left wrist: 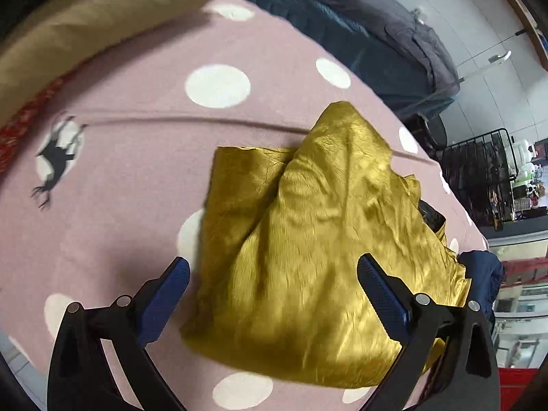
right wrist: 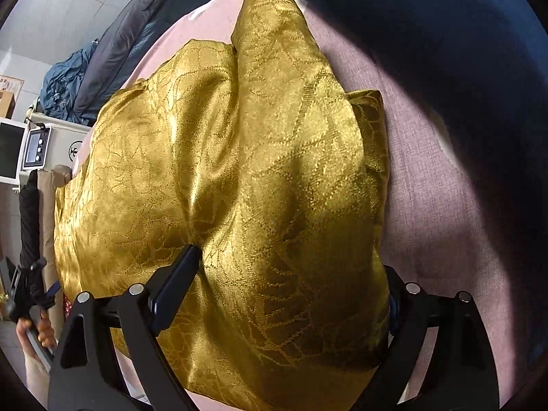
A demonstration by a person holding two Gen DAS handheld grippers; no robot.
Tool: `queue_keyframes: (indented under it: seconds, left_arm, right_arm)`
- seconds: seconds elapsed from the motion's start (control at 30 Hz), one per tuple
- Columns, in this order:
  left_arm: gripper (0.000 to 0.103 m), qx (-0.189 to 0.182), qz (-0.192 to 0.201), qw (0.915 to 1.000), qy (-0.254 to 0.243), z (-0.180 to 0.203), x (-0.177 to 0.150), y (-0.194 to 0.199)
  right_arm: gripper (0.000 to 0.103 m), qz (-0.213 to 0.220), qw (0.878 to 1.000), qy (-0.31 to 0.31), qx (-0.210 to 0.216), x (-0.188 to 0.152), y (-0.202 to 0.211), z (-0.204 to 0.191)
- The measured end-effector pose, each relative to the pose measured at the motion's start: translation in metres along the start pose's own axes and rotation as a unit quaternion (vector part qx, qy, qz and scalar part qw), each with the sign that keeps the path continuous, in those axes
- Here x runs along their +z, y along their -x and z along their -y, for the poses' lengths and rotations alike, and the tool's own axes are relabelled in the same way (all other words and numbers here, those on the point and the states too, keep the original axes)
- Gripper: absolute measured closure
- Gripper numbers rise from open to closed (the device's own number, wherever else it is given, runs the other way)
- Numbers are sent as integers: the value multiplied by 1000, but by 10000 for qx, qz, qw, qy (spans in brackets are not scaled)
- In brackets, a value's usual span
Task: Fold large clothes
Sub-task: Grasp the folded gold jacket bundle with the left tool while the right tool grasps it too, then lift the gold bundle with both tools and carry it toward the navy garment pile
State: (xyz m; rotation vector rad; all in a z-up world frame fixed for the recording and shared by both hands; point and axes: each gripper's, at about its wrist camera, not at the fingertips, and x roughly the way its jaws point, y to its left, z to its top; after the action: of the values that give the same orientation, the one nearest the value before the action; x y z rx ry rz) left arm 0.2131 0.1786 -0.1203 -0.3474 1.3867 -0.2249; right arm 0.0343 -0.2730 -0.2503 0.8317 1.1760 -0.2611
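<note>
A shiny gold patterned garment (left wrist: 318, 246) lies bunched on a pink blanket (left wrist: 137, 178) with white dots. My left gripper (left wrist: 274, 267) is open above the garment's near edge and holds nothing. In the right wrist view the same gold garment (right wrist: 257, 157) fills the frame. My right gripper (right wrist: 291, 267) has its jaws wide apart with a thick bulge of the fabric between them. Its left finger (right wrist: 178, 281) presses into the cloth; the right finger is hidden behind the fabric.
A tan cushion (left wrist: 102, 17) and dark blue bedding (left wrist: 342, 34) lie at the blanket's far side. A black wire rack (left wrist: 479, 171) stands beyond the right edge. A dark blue shape (right wrist: 428, 27) looms at the upper right. A white appliance (right wrist: 37, 147) stands at the left.
</note>
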Motion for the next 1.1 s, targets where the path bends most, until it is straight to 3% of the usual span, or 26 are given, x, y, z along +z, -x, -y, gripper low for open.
queue_keyframes:
  seconds: [0.17, 0.3, 0.43, 0.53, 0.63, 0.7, 0.73, 0.8, 0.87, 0.93, 1.1]
  left_arm:
    - [7, 220, -488, 9984, -200, -2, 16, -46]
    - [6, -3, -704, 9975, -72, -7, 21, -69]
    - [6, -118, -644, 9976, 230, -13, 23, -75]
    - [6, -85, -584, 9982, 67, -4, 21, -75]
    - [18, -108, -483, 9988, -12, 3, 17, -71]
    - [37, -233, -425, 9988, 9, 7, 14, -65]
    - [41, -265, -385, 9989, 0, 9, 12, -62]
    - [58, -232, -284, 9992, -127, 17, 7, -55]
    - [71, -157, -194, 9991, -338, 27, 0, -48]
    - [79, 15, -68, 9978, -661, 43, -9, -38]
    - [87, 40, 336, 9927, -1155, 72, -34, 3]
  right_arm:
    - [13, -45, 9999, 27, -150, 2, -4, -10]
    - [12, -121, 9993, 77, -343, 5, -9, -20]
    - [11, -130, 9987, 110, -489, 8, -13, -29]
    - [11, -114, 9975, 183, -671, 7, -17, -40]
    - [11, -91, 9962, 216, -834, 6, -20, -50]
    - [15, -77, 9950, 195, -979, 7, -21, -56]
    - [20, -68, 9948, 174, -997, 5, -21, -59]
    - [35, -28, 9956, 139, -925, 2, -18, -66]
    - [62, 1, 9968, 139, -793, -2, -15, -71]
    - [75, 54, 9969, 240, -743, -8, -10, -77]
    - [87, 333, 9946, 639, -744, -22, 11, -101]
